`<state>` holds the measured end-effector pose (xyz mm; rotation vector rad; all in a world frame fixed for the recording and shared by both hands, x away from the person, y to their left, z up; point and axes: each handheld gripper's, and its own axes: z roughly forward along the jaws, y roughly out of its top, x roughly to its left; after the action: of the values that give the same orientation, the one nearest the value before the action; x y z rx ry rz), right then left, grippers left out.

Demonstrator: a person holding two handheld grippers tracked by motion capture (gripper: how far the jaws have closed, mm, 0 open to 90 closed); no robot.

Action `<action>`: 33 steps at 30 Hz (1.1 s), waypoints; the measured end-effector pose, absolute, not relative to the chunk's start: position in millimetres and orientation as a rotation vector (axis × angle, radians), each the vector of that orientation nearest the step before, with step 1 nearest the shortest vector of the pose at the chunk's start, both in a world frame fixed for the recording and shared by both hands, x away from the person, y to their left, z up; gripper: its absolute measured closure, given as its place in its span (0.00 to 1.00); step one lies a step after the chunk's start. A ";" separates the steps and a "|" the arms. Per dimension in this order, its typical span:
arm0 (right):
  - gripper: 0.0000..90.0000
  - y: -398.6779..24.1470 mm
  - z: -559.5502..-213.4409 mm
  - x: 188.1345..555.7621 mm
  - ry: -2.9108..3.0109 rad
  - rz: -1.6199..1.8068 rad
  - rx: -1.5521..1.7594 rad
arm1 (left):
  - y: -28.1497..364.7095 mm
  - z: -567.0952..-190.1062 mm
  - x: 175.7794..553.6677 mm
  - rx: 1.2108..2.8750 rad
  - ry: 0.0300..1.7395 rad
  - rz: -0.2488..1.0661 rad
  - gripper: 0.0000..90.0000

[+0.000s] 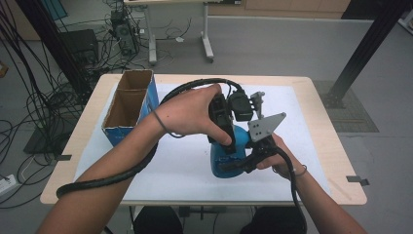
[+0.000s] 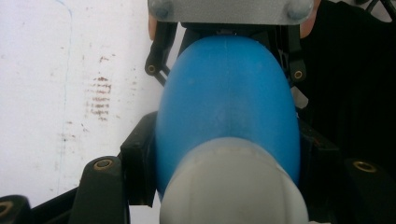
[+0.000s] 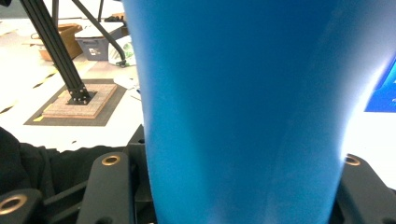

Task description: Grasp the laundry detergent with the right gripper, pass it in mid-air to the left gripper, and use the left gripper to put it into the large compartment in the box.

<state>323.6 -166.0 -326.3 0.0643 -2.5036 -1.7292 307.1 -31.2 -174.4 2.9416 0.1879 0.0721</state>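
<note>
A blue bottle (image 1: 220, 168) with a whitish cap (image 2: 233, 186) is held just above the white mat (image 1: 185, 165), near the table's front middle. My left gripper (image 1: 225, 141) comes down on it from above and is shut on the bottle (image 2: 229, 107); black jaws press both of its sides in the left gripper view. My right gripper (image 1: 242, 161), with its grey plate (image 1: 265, 126), reaches in from the right and is shut on the bottle's body (image 3: 243, 93). Its jaws flank the bottle low in the right gripper view. Most of the bottle is hidden by hands and grippers in the high view.
An open cardboard box (image 1: 129, 105) with blue sides stands at the mat's back left. Thick black cables trail from both grippers, one looping over the front left table edge (image 1: 73, 187). Black frame posts (image 1: 360, 53) and floor cables surround the table.
</note>
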 end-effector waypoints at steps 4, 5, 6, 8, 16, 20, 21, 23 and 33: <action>0.48 -165.8 -326.0 323.7 -2.508 -1.731 0.060 | -31.1 -174.1 307.6 2.942 0.181 0.076 0.42; 0.48 -165.9 -326.0 323.9 -2.507 -1.731 0.061 | -31.1 -174.2 307.7 2.947 0.180 0.075 0.42; 0.48 -165.8 -326.0 323.9 -2.511 -1.729 0.060 | -31.0 -174.5 307.7 2.948 0.180 0.077 0.42; 0.48 -165.7 -326.3 324.1 -2.511 -1.731 0.057 | -31.1 -174.4 307.4 2.947 0.179 0.080 0.42; 0.48 -164.4 -326.9 324.5 -2.509 -1.751 0.063 | -31.2 -173.3 306.8 2.947 0.173 0.096 0.42; 0.47 -164.0 -327.5 323.7 -2.503 -1.762 0.056 | -31.4 -173.1 306.6 2.947 0.175 0.091 0.42; 0.47 -163.9 -327.9 323.4 -2.500 -1.764 0.058 | -31.5 -173.1 306.6 2.949 0.174 0.089 0.42; 0.47 -163.8 -328.5 322.8 -2.500 -1.772 0.055 | -31.9 -173.1 306.2 2.951 0.182 0.093 0.42; 0.33 -164.7 -328.0 320.7 -2.522 -1.780 0.028 | -31.0 -170.0 305.8 2.952 0.189 0.099 0.42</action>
<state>320.7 -164.7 -328.0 0.0284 -2.5218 -1.7797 305.8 -31.0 -170.0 2.9518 0.1894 0.0988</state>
